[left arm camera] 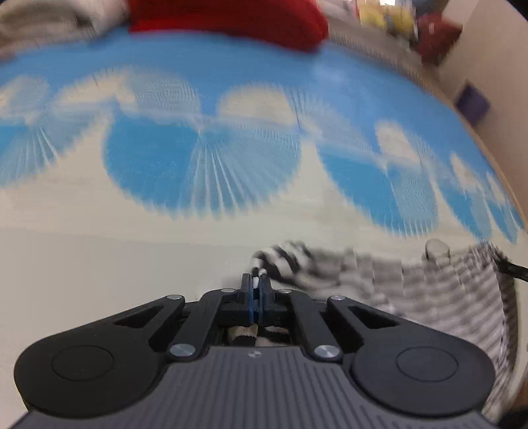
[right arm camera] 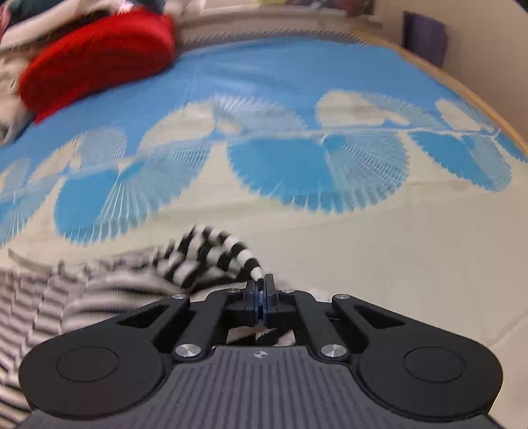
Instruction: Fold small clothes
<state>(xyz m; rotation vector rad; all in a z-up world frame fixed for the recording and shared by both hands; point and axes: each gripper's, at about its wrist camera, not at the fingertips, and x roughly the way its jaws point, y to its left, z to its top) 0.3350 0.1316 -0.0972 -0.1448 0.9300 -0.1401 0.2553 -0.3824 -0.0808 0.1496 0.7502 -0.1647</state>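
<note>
Gripping a bunched edge of the black-and-white striped garment (left arm camera: 412, 283), the left gripper (left arm camera: 255, 280) has its jaws pressed together on the fabric, with more stripes showing under its linkage. The right gripper (right arm camera: 260, 283) is likewise clamped tight on another striped fold of the same piece (right arm camera: 204, 257). Between the two, the cloth lies over the cream band of a blue-and-cream patterned bedspread (right arm camera: 363, 250). A red knit item (right arm camera: 99, 56) sits at the spread's far edge, beside a blurred heap of clothes (left arm camera: 39, 23).
</note>
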